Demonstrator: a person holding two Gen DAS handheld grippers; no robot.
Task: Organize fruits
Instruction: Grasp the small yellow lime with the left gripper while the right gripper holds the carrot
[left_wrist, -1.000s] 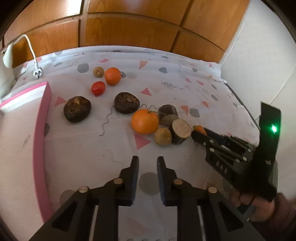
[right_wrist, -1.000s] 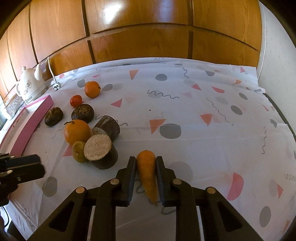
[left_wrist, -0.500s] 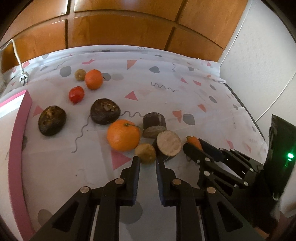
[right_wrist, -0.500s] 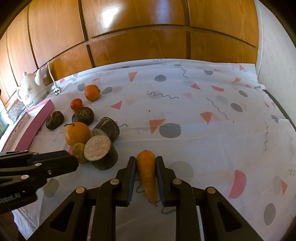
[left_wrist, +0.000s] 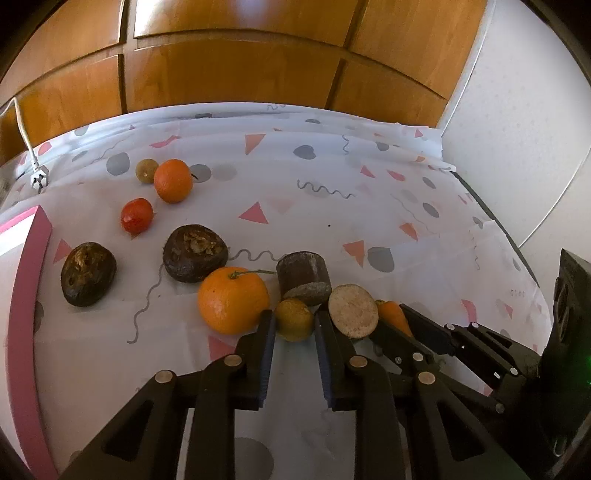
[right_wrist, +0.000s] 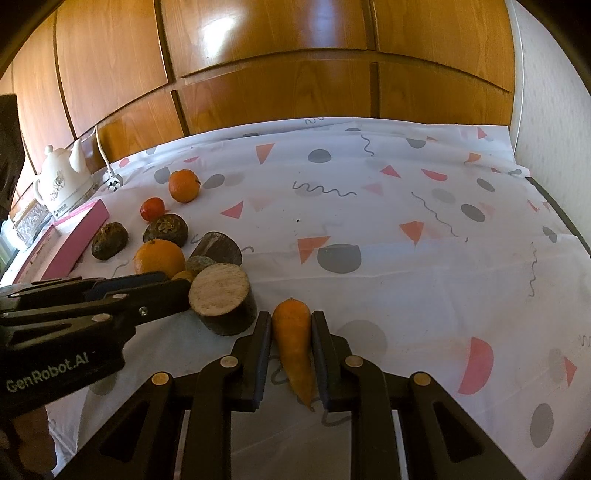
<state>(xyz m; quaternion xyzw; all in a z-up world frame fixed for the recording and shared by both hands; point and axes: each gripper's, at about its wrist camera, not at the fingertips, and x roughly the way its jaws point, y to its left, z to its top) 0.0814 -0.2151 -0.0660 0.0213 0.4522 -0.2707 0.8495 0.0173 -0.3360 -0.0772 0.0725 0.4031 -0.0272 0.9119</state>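
Note:
My left gripper (left_wrist: 293, 325) is open, its fingertips on either side of a small yellow-brown fruit (left_wrist: 294, 318) that lies on the patterned cloth. A large orange (left_wrist: 232, 299) sits just left of it, and cut dark root pieces (left_wrist: 352, 311) just right. My right gripper (right_wrist: 291, 328) is shut on an orange carrot (right_wrist: 293, 343) whose blunt end points forward; it also shows in the left wrist view (left_wrist: 393, 314). The left gripper appears in the right wrist view (right_wrist: 147, 291) beside the cut root (right_wrist: 221, 295).
Farther back lie two dark round roots (left_wrist: 195, 253) (left_wrist: 88, 273), a red tomato (left_wrist: 136, 220), a small orange (left_wrist: 173, 181) and a small brown fruit (left_wrist: 146, 170). A pink-edged board (left_wrist: 27, 295) runs along the left. A white kettle (right_wrist: 62, 181) stands at the back left.
My left gripper moved forward and right until its fingers straddle the small yellow-brown fruit. The right gripper stayed put, still holding the carrot.

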